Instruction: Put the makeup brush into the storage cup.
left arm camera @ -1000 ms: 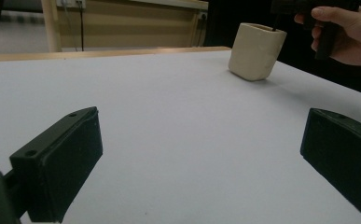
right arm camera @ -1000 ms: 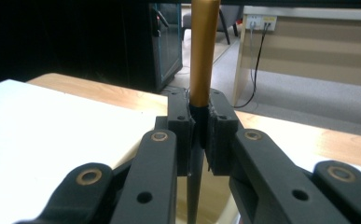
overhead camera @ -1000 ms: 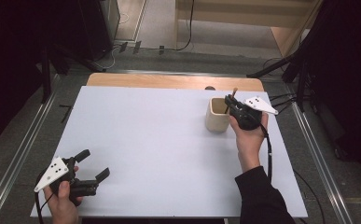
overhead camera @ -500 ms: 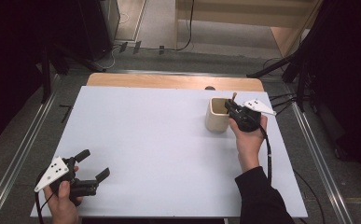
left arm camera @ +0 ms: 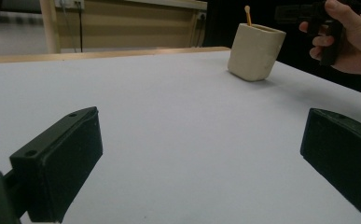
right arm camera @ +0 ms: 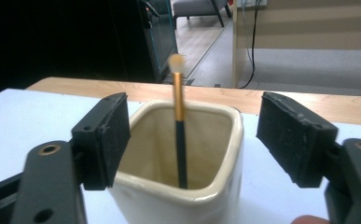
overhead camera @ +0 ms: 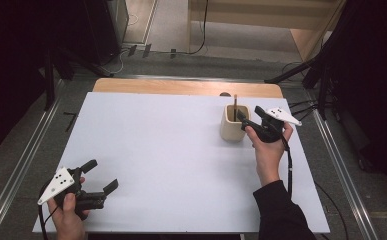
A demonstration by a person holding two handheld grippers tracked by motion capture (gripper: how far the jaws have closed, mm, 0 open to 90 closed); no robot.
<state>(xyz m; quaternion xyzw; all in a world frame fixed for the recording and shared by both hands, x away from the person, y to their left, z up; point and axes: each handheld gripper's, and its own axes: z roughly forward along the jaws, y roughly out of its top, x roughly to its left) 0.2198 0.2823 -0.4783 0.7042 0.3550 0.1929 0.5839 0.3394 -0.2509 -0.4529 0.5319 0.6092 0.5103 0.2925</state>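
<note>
Mostly bare white table (overhead camera: pixel 181 165): wide free surface between the two hands, wooden strip along the far edge, metal rails on the floor either side. Cream cup (overhead camera: pixel 234 122) stands upright near the far right part of the table, well in from the right edge, just short of the wooden strip. Brush (overhead camera: pixel 235 106) stands in the cup, black lower shaft, gold upper part, tip poking above the rim, leaning on the far wall as seen in the right gripper view (right arm camera: pixel 179 135).

Right gripper (overhead camera: pixel 248 120) held level just beside the cup on its right side, hand wrapped around the body, forearm coming up from the bottom edge. Its jaws have just been opening; they now stand apart either side of the cup's top, pads off the brush, nothing pinched.

Left gripper (overhead camera: pixel 101 176) sits low at the near left corner, close to the near edge, well apart from the cup. Hand grips it from behind, jaws pointing right across the table, spread wide, empty.
</note>
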